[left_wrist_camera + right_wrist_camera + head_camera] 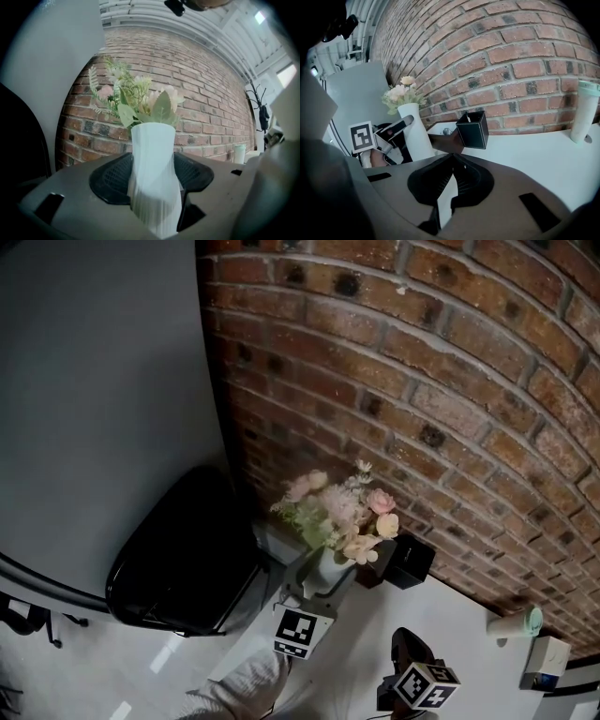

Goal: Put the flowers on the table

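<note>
At the far left a black chair (pixel 183 554) sits against a grey panel (pixel 94 409). Just right of it, our left gripper (pixel 323 579) reaches forward from a grey sleeve (pixel 248 688). Its jaws pinch the lower body of a white ribbed vase (pixel 152 154). The vase stands roughly upright with the pink and cream flowers (pixel 136 101) in it, close to the brick wall (pixel 422 362). It is at the left end of the white table (pixel 525 154), and we cannot tell whether its base touches the top. Next along the wall come a dark brown object (pixel 447 140) and a black box (pixel 472 130) just beside it. Our right gripper (pixel 450 183) hangs low over the near side of the table, jaws pressed together on nothing. A bare stretch of table runs from the black box to a white cup (pixel 586 110) at the right, and a small white box (pixel 546 660) lies near the right edge.
</note>
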Available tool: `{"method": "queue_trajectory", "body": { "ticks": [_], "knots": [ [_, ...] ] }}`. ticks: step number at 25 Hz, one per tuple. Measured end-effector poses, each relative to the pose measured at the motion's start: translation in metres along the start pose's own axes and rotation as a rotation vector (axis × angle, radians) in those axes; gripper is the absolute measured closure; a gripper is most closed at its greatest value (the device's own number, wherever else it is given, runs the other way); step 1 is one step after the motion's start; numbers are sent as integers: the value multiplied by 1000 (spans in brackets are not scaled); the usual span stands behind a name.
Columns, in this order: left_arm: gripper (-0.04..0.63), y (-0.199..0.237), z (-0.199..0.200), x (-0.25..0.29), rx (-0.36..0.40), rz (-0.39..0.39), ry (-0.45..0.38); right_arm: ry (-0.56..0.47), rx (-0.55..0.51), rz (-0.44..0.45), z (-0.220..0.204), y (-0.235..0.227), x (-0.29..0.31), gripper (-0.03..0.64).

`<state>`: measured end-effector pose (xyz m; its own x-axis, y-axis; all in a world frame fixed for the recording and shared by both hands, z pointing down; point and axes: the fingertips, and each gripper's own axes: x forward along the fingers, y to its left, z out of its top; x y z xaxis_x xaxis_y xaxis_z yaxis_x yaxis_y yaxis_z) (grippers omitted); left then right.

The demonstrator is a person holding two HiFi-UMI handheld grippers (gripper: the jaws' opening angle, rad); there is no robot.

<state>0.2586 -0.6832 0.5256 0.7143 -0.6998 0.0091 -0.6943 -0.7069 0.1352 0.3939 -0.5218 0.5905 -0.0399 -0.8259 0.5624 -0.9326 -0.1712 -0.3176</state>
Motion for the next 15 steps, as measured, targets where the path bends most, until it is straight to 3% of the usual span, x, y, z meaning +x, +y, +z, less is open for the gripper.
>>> {"method": "queue_trajectory", "body": {
  "ticks": [15],
  "knots": [
    [305, -18, -9, -38, 5, -7, 74, -1, -2, 49, -9, 22, -14, 593]
  ]
}}
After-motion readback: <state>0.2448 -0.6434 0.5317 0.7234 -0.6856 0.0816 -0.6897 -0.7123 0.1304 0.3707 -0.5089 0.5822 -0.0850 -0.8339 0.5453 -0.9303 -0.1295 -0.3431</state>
